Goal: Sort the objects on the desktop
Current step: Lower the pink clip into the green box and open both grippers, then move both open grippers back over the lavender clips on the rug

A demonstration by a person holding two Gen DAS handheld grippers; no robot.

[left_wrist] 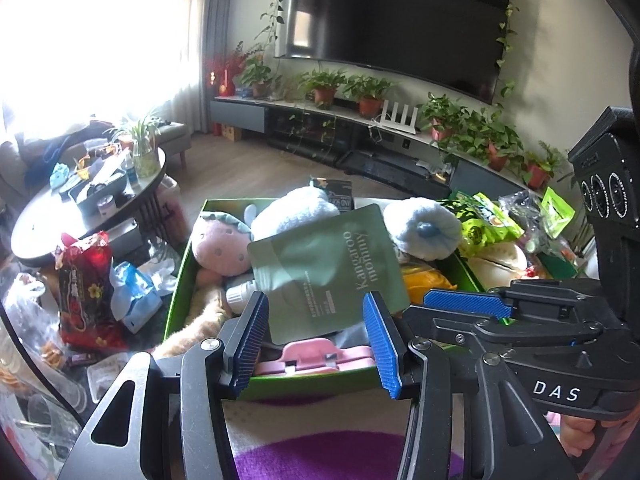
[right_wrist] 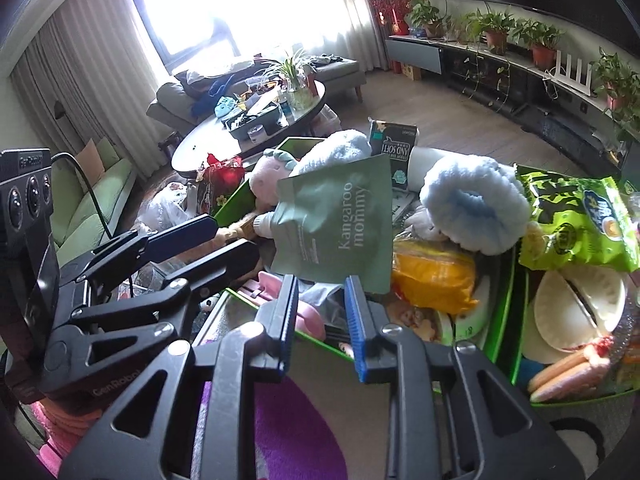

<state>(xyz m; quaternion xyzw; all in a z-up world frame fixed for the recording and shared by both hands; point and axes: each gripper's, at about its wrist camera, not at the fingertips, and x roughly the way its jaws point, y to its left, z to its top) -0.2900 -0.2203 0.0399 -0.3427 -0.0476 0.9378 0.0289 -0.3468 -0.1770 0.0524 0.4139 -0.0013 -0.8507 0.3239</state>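
A green "Kangaroo mommy" pouch (left_wrist: 328, 268) with a white spout lies tilted on top of the full green box (left_wrist: 180, 280); it also shows in the right wrist view (right_wrist: 340, 224). My left gripper (left_wrist: 316, 320) is open, its blue pads either side of the pouch's lower edge, not touching it. My right gripper (right_wrist: 320, 304) is open just below the pouch's bottom edge; it appears in the left wrist view (left_wrist: 468, 304) at the right. A pink strawberry plush (left_wrist: 220, 248), pale blue plush pieces (left_wrist: 424, 224) and a pink case (left_wrist: 312, 356) fill the box.
A second green box (right_wrist: 500, 320) on the right holds a green snack bag (right_wrist: 576, 232), a yellow packet (right_wrist: 432, 276) and white bowls. A red snack bag (left_wrist: 84, 292) and blue packet (left_wrist: 136, 296) lie left of the box. A round coffee table (left_wrist: 36, 216) stands behind.
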